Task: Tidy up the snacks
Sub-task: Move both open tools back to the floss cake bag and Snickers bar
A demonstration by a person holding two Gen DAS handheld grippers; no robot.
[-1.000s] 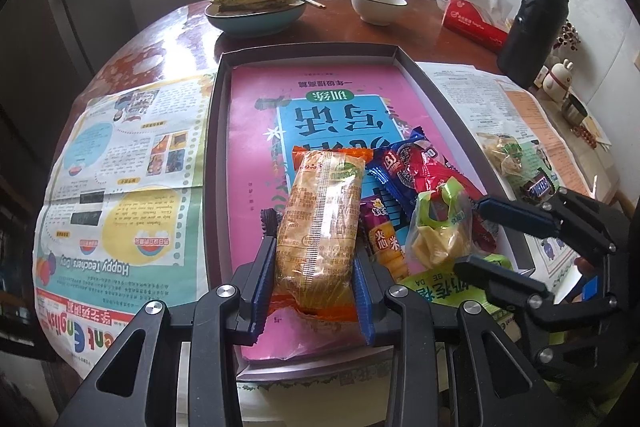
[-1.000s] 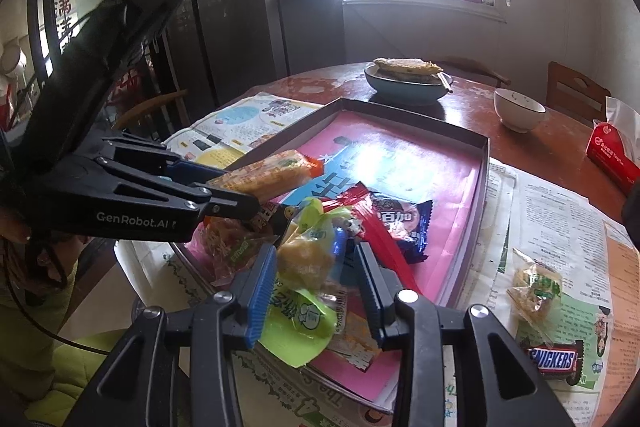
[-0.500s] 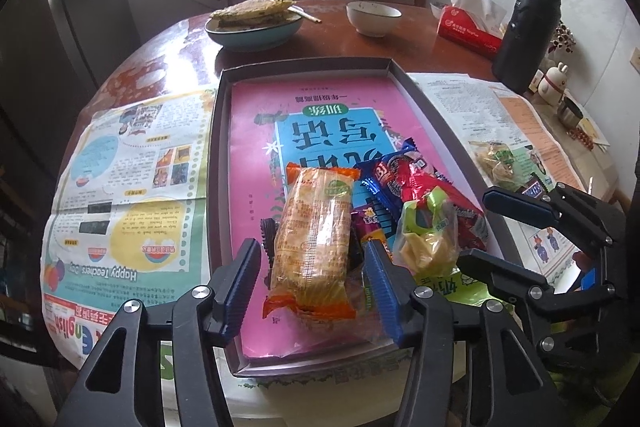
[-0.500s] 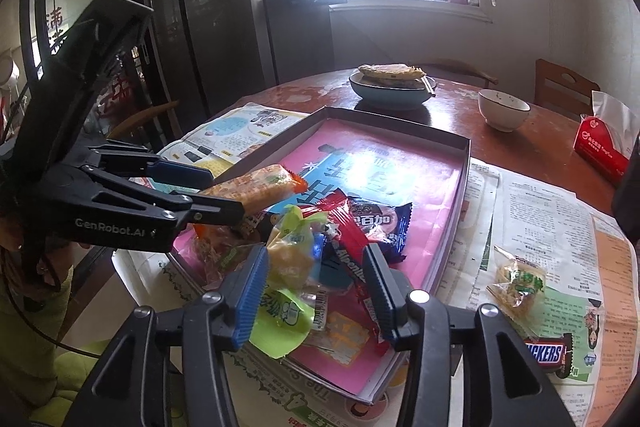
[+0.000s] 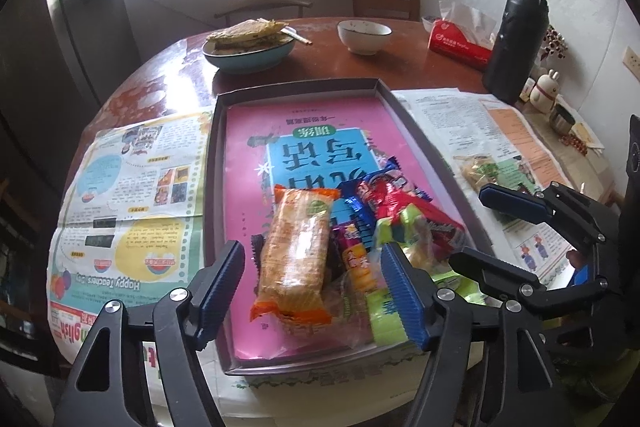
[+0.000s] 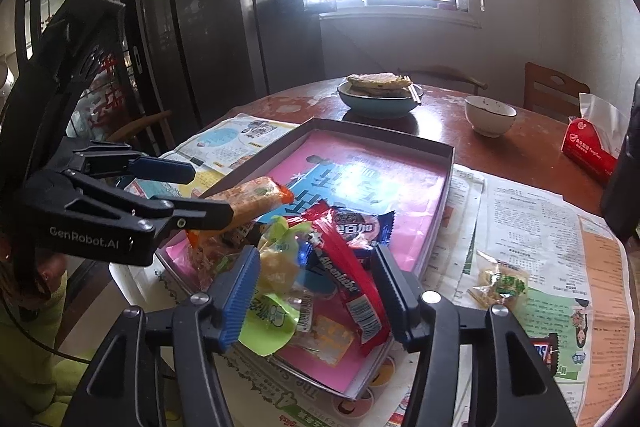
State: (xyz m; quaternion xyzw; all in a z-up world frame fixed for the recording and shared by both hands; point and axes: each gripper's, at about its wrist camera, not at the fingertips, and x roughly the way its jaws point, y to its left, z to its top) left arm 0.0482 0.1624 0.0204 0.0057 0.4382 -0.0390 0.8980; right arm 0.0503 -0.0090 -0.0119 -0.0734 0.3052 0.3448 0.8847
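Note:
A shallow grey tray lined with a pink and blue sheet holds a pile of snacks at its near end. An orange cracker pack lies on the pile, beside a red Alpenliebe stick and a green and yellow bag. My left gripper is open and empty, just above and behind the cracker pack. My right gripper is open and empty, over the near right of the pile. A small cracker bag and a Snickers bar lie on newspaper right of the tray.
A teal bowl of flatbread, a white bowl, a red tissue pack and a black thermos stand on the round table beyond the tray. Newspapers flank the tray. Chairs stand behind.
My left gripper opened, let go of the orange cracker pack and drew back. My right gripper opened off the green and yellow bag and also drew back and up.

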